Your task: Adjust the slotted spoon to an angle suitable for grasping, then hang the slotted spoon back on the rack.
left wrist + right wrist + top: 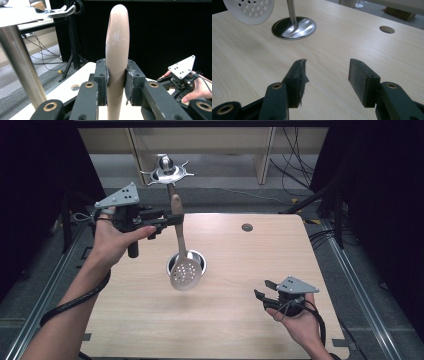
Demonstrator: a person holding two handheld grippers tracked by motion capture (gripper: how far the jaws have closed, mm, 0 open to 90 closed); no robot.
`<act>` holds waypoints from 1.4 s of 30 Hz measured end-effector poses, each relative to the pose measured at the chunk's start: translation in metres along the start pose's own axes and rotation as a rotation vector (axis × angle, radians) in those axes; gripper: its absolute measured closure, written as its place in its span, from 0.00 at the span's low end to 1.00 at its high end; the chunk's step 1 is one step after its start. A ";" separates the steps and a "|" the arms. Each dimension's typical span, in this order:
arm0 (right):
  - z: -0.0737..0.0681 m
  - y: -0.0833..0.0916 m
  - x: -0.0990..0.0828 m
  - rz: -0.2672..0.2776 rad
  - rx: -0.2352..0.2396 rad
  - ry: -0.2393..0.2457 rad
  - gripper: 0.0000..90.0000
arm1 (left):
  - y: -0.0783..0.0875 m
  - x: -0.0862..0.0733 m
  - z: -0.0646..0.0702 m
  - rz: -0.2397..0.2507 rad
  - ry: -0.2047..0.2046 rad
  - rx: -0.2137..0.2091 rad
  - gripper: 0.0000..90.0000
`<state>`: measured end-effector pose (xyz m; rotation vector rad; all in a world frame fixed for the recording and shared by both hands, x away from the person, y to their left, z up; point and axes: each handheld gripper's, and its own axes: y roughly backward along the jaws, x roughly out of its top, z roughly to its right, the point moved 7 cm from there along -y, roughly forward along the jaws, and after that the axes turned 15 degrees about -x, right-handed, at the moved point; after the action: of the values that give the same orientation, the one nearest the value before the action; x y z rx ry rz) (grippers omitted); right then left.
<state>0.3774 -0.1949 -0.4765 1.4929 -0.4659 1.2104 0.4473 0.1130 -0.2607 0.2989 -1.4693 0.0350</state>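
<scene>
Slotted spoon (181,255) hangs in the air over the middle of the worktop (235,320), perforated bowl down, wooden handle up. Left tongs (170,220) are clamped on the handle; the left gripper view shows both pads pressing the wood on either side (117,75). The spoon's bowl sits just in front of and above the round steel base (192,262) of a stand. The stand's pole (20,65) rises to a hooked top (167,170) at the far side.

Risks, as I read it:
- The grip sits on a smooth, rounded handle with the heavy end hanging below. Any wrist twist could let the spoon pivot or slide between the pads.
- The handle passes close to the pole. A swing to the far side could knock the stand, and its small base looks tippable.
- The hooks on top look thin and closely spaced, so the handle end could catch on one.

Right tongs (263,289) stand wide and empty, low over the near-right worktop, well apart from the spoon.

Room: the worktop is bare wood apart from the stand base and a cable hole (247,227) at the far right. There is open room left, near and right of the stand. Worktop edges are near both hands, and dark curtains close in the sides.
</scene>
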 end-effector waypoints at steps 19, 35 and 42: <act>0.009 -0.005 -0.001 0.010 0.018 0.006 0.52 | -0.003 0.005 -0.013 -0.011 0.041 0.002 0.82; 0.001 -0.002 -0.005 -0.022 0.013 0.002 0.52 | 0.002 0.017 -0.012 0.017 0.089 -0.010 0.82; 0.000 -0.003 -0.006 -0.021 0.024 0.014 0.52 | -0.002 0.016 -0.015 0.026 0.108 -0.027 0.82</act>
<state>0.3778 -0.1954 -0.4830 1.5050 -0.4265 1.2133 0.4636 0.1116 -0.2468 0.2520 -1.3650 0.0510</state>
